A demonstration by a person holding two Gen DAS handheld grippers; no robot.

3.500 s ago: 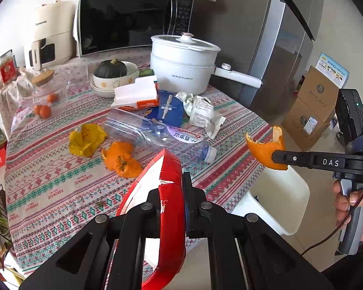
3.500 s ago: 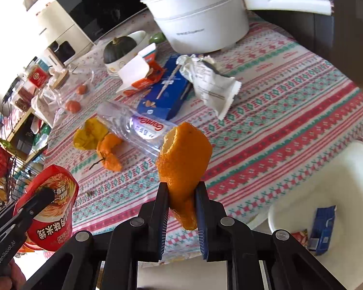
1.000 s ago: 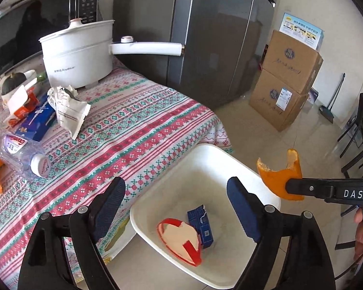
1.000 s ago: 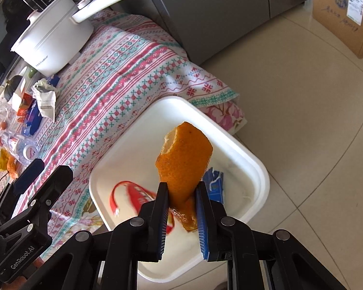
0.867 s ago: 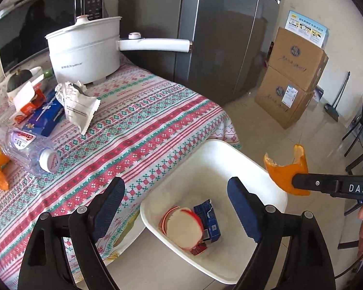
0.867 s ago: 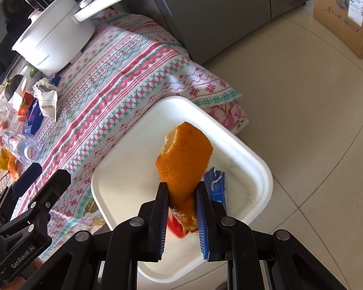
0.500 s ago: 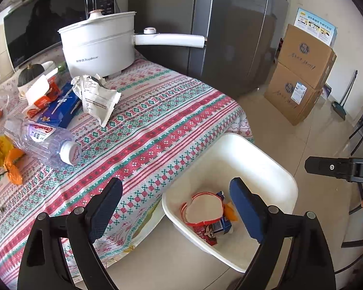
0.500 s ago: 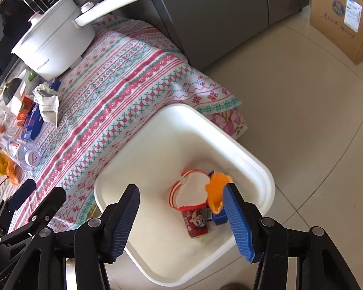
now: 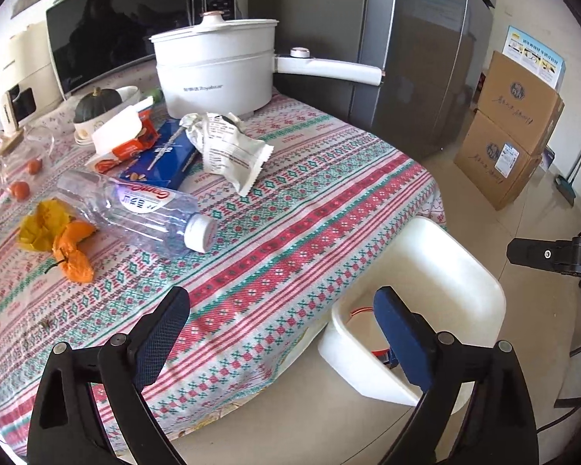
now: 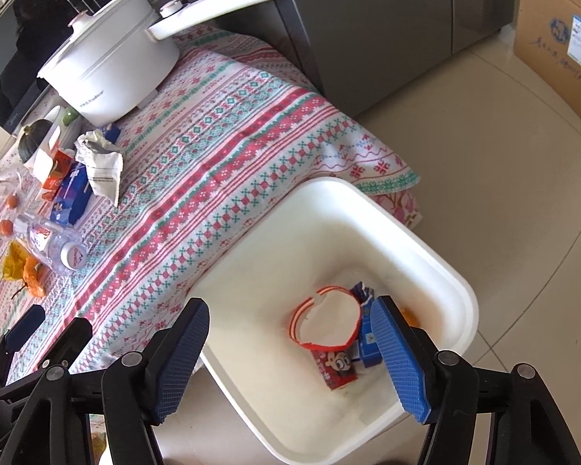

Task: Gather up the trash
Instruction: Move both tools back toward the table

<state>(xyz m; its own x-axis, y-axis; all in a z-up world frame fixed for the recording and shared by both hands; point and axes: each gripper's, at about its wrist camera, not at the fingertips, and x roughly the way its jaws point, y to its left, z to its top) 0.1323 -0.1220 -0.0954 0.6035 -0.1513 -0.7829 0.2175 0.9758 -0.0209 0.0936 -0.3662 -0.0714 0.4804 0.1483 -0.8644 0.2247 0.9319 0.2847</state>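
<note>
A white bin (image 10: 426,255) stands on the floor by the table's edge, also in the left wrist view (image 9: 445,271). In it lie a red snack bag (image 10: 329,333), a blue carton (image 10: 368,343) and an orange peel (image 10: 409,316). My right gripper (image 10: 290,345) is open and empty above the bin. My left gripper (image 9: 281,333) is open and empty over the table's edge. On the table lie a clear plastic bottle (image 9: 135,209), a white wrapper (image 9: 228,151), orange peel (image 9: 73,255) and a yellow wrapper (image 9: 38,224).
A white pot (image 9: 217,69) with a long handle, a blue packet (image 9: 162,159), an orange-white carton (image 9: 124,135) and a bowl with a squash (image 9: 100,104) sit further back. A grey fridge (image 9: 406,58) and cardboard boxes (image 9: 511,131) stand right.
My left gripper let the red bag fall into the bin, then my right gripper opened and dropped the orange peel in. The left gripper has swung back toward the table.
</note>
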